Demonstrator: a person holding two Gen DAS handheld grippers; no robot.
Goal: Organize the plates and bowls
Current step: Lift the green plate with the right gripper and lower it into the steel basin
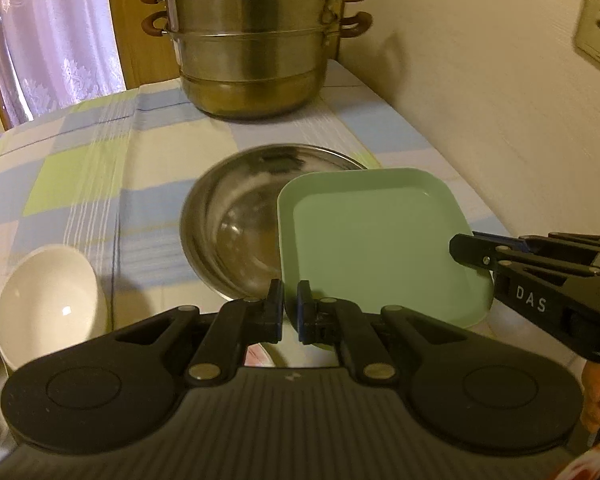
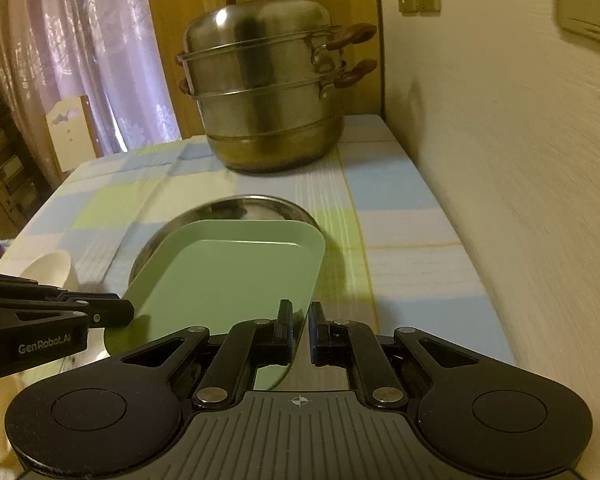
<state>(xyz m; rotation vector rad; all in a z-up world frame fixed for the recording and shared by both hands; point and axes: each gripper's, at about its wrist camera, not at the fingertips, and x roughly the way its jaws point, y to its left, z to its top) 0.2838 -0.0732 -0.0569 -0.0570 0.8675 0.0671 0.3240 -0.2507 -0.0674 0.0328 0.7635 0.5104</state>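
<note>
A green square plate [image 1: 372,248] hangs tilted above a wide steel bowl [image 1: 236,232], held from two sides. My left gripper [image 1: 290,308] is shut on the plate's near corner. My right gripper [image 1: 460,252] is shut on its right edge. In the right wrist view the green plate [image 2: 228,276] covers most of the steel bowl [image 2: 244,208]; the right gripper [image 2: 300,332] pinches its near edge and the left gripper [image 2: 126,314] reaches in from the left. A white bowl [image 1: 48,296] stands on the cloth to the left, and the white bowl [image 2: 52,268] also shows behind the left gripper.
A tall steel steamer pot [image 1: 252,52] with brown handles stands at the back of the checked tablecloth [image 1: 100,168]. A wall [image 1: 500,120] runs close along the right side. A white dish with a pink pattern [image 1: 260,354] peeks out under my left gripper.
</note>
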